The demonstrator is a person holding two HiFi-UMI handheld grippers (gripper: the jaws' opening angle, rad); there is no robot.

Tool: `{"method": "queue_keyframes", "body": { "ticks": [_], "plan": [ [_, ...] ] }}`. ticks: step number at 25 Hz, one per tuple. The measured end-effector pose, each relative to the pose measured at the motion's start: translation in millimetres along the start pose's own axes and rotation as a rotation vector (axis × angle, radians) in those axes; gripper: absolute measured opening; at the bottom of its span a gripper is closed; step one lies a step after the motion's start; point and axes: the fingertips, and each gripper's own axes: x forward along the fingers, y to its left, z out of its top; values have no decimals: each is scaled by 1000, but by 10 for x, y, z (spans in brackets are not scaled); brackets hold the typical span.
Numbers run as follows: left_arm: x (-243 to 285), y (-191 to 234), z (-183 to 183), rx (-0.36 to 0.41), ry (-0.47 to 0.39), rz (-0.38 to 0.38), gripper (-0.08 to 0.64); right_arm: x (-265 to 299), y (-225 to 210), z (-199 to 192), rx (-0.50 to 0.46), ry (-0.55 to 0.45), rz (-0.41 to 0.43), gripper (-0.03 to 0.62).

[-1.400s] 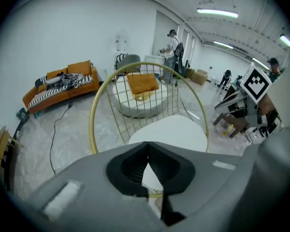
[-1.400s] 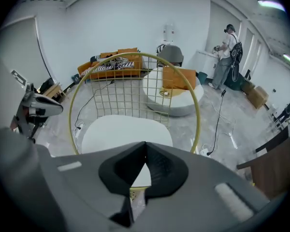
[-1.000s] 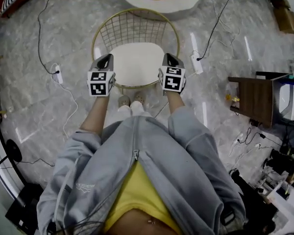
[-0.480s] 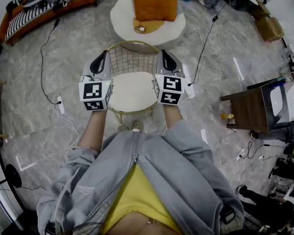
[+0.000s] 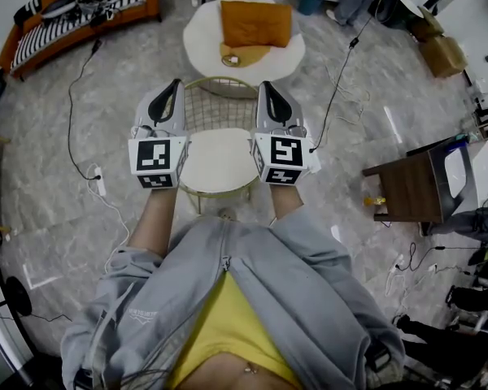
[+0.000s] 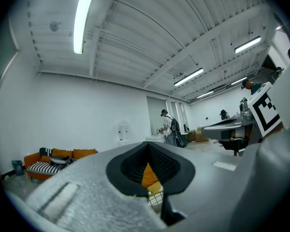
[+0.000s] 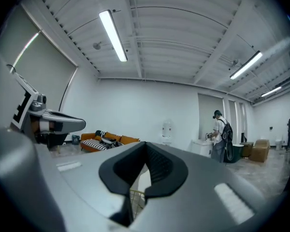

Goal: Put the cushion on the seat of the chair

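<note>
An orange cushion [image 5: 256,23] lies on a round white table [image 5: 203,43] beyond the chair. The chair [image 5: 220,161] has a white seat and a gold wire back and stands on the floor just in front of the person. My left gripper [image 5: 176,84] is held above the chair's left side, and my right gripper [image 5: 265,86] above its right side. Both point level toward the table and both are shut with nothing in them. In the left gripper view, a sliver of the cushion [image 6: 149,175] and the wire back [image 6: 155,199] show past the closed jaws.
An orange sofa [image 5: 73,6] with a striped blanket stands far left. A wooden side table [image 5: 415,185] is to the right, cardboard boxes [image 5: 439,47] sit far right. Cables and a power strip [image 5: 98,185] lie on the marble floor. A person [image 6: 166,127] stands at the back.
Both grippers have risen from seat height and tipped up to level, staying shut. The head view has lifted, so the white table and the orange cushion now show fully.
</note>
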Motion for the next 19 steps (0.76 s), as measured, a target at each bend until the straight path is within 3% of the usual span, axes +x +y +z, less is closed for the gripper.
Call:
{"method": "queue_keyframes", "body": {
  "ticks": [19],
  "plan": [
    [-22, -140, 178, 36, -42, -25, 8, -105, -60, 150, 6, -35, 11, -2]
  ]
}}
